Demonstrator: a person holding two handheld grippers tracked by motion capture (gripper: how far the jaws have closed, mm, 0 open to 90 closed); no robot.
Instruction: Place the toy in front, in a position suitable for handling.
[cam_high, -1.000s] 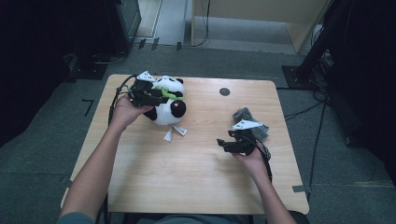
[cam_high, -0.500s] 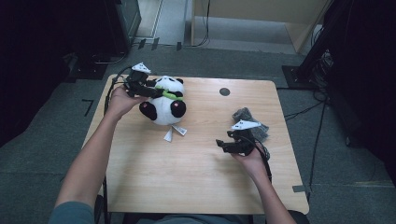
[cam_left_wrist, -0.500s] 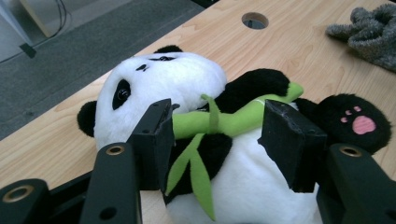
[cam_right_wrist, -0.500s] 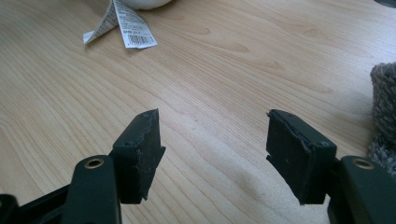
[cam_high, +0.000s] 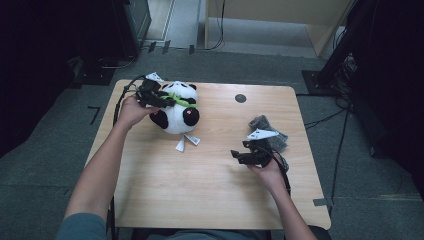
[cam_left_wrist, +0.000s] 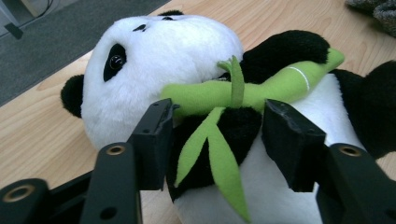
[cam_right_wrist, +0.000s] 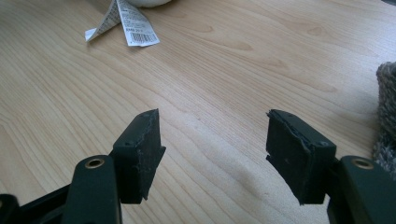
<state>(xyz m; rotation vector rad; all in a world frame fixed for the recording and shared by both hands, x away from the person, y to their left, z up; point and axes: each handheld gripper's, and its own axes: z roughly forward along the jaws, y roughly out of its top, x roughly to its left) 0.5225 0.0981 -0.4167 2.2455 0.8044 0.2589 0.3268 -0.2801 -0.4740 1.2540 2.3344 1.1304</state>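
On the left of the high view, the person's left hand (cam_high: 129, 111) reaches over the far left corner of the wooden bench (cam_high: 210, 200), carrying the left tongs (cam_high: 161, 100) against the side of a stuffed panda (cam_high: 176, 107). The panda lies on the far left part of the bench, its white head toward the far edge and its black limbs spread around a white belly. In the left gripper view the two black jaws stand on either side of the panda's black arm and of the green bamboo stalk (cam_left_wrist: 261, 91) sewn across its chest, with a green leaf (cam_left_wrist: 219, 158) hanging between them. The jaws have just been closing a little, the arm and leaf lie between them, and the left jaw touches the plush, but I cannot tell whether the pads truly press on it. Just in front of the panda, two white paper tags (cam_high: 186, 142) lie flat on the wood, touching its underside; the right gripper view shows a barcode on one tag. Farther right, a dark round spot (cam_high: 240, 98) marks the bench near the far edge. The right tongs (cam_high: 239, 156) hover low over bare wood, released, with nothing between them, held in the right hand (cam_high: 270, 172). Just beyond them lies a crumpled grey knitted cloth (cam_high: 267, 131), near the right edge.
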